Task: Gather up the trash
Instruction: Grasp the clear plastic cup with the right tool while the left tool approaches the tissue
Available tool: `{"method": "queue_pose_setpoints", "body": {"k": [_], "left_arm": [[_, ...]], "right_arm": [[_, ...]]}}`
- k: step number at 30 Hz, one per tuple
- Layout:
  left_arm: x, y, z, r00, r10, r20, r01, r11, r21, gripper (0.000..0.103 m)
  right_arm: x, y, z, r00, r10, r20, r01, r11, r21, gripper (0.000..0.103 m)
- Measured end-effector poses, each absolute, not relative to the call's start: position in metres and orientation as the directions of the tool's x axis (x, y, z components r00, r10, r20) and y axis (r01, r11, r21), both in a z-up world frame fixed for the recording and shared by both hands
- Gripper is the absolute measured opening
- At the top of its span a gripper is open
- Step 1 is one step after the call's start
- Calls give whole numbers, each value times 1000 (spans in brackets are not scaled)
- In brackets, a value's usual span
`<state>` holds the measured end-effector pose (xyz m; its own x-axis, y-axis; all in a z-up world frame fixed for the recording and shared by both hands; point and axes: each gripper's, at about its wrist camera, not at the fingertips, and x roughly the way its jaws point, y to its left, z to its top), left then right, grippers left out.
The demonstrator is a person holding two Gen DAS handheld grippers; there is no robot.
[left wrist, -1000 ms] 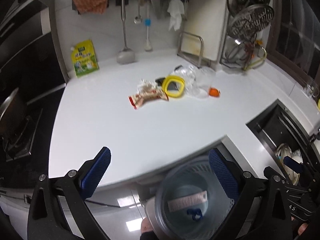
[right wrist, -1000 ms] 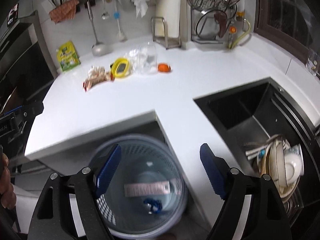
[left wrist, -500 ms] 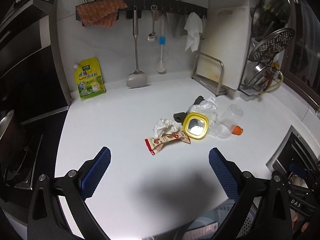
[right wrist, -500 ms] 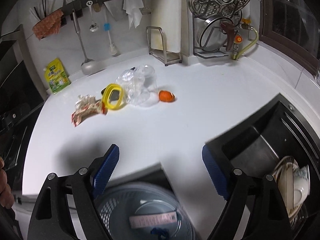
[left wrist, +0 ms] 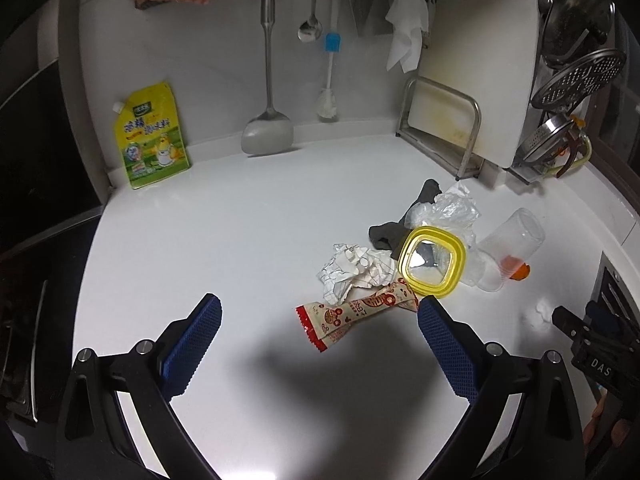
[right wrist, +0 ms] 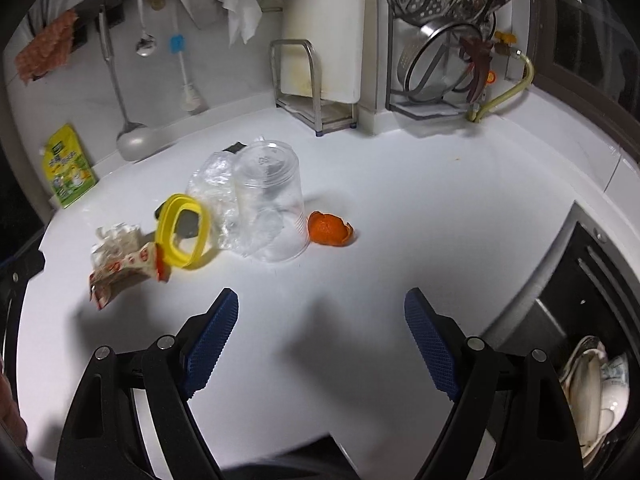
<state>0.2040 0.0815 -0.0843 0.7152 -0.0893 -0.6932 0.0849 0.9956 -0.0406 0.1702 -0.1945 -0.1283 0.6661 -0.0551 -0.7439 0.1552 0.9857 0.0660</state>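
Both tongs (left wrist: 318, 322) (right wrist: 322, 320) agape, empty, one wrapper (left wrist: 354, 314), one cup (right wrist: 272, 208), one peel (right wrist: 330, 229)

Your right gripper (right wrist: 322, 334) hangs wide open over the counter (right wrist: 420, 208), nothing btwn jaws. Ahead: clear cup (right wrist: 272, 208), orange peel (right wrist: 330, 230) just right of it, yellow lid (right wrist: 182, 236), wrapper (right wrist: 120, 272).

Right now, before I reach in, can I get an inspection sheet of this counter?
Surface: white countertop, bare near both grippers.
Job's things: red-printed snack wrapper, crumpled white paper, yellow-rimmed square lid, clear plastic cup on its side, crinkled clear film, orange peel.
Clutter: dark rag.
Grippers: left hand-held gripper and right hand-held gripper open, empty.
Cables: nothing seen.
Surroundings: yellow seasoning pouch, sink.
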Motion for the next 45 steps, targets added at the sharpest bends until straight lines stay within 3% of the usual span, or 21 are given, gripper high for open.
{"method": "queue_pose_setpoints", "body": {"k": [21,33,38,45], "left_arm": [[245,86,-110,711,-161,-684,139,986,-88,97],[258,87,-123,693,-165,-702,132,986,-102,97],[258,86,-124,692,-166,-703,133,986,-101,97],[261,87,-127,684,-164,-710,130,986,-103,97]], "right_arm": [[268,-170,-148,721,-33,-692,138,986,97,81],[282,-168,-151,749,-58,-659,145,987,77,81],[284,-165,-154,738,-52,-673,125,990,60,53],[276,-163,-146,754,-32,-656,106,992,72,52]]}}
